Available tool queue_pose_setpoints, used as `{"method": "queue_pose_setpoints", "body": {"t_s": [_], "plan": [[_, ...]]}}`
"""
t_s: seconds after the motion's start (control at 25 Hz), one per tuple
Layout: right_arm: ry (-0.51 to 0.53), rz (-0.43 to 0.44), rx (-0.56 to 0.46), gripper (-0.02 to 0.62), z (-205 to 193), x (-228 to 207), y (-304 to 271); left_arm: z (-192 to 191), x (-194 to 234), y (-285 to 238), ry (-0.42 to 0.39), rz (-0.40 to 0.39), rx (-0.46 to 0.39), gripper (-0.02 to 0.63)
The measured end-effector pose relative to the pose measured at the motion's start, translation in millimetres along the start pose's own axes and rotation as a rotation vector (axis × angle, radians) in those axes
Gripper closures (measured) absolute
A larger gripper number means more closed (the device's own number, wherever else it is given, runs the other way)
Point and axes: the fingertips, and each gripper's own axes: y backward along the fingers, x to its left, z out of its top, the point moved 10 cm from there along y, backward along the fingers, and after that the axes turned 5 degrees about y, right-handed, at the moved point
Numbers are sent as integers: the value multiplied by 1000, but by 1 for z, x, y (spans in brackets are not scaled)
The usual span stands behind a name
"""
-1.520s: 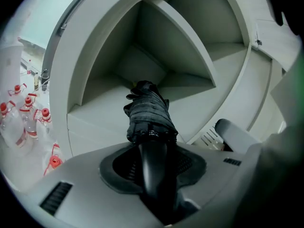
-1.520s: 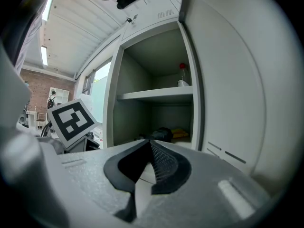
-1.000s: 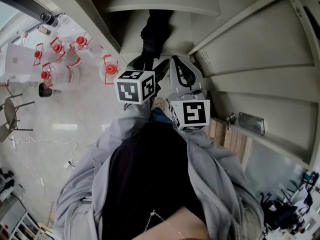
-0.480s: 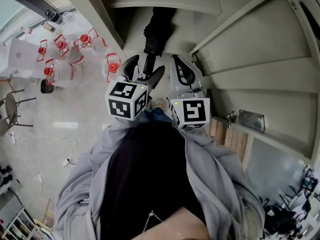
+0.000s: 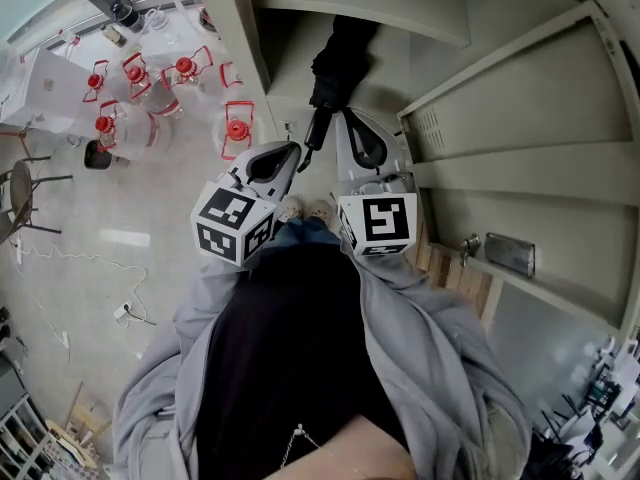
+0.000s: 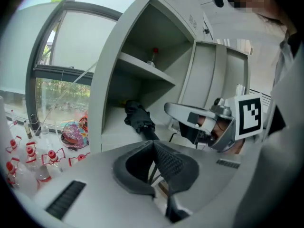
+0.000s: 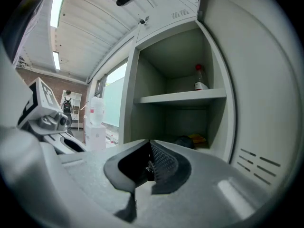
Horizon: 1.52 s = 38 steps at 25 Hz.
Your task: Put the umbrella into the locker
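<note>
Two empty grippers: left gripper (image 5: 288, 156) just closed, right gripper (image 5: 357, 130) shut; umbrella (image 5: 338, 60) lies inside locker (image 5: 240, 58), upper centre; seemingly done.

pale glossy floor (image 5: 150, 203), large window (image 6: 71, 46), ceiling striplights (image 7: 59, 4)

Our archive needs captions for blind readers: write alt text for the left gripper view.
A folded black umbrella lies in the lower compartment of the open locker, handle toward the camera. The left claw has just closed, empty; the right claw sits at the right.

No legible txt, just marker squares
</note>
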Motion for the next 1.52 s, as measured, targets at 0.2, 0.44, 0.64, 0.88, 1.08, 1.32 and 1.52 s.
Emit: {"method": "queue_pose_setpoints", "body": {"t_s": [0.2,0.44,0.64,0.88,1.08,1.32,1.52], "plan": [[5,-2,11,592,0,-1,-4,-12,-5,-17,-31,-71,94,598],[1,-65,37,592,-7,-18,2,-5,-9,-48,-107,-66,87,600],[-7,-128,61,592,-11,-36,10,10,-14,-83,-125,-108,95,600],[-21,-170,84,592,-17,-47,11,30,-7,-115,-152,-108,77,600],[-21,-153,76,592,-13,-50,6,33,-14,-128,-166,-118,79,600],[-4,-147,84,592,-14,-51,3,38,-15,-134,-151,-150,58,600],[-2,-151,61,592,-9,-51,5,40,-11,-115,-103,-147,-1,600]]}}
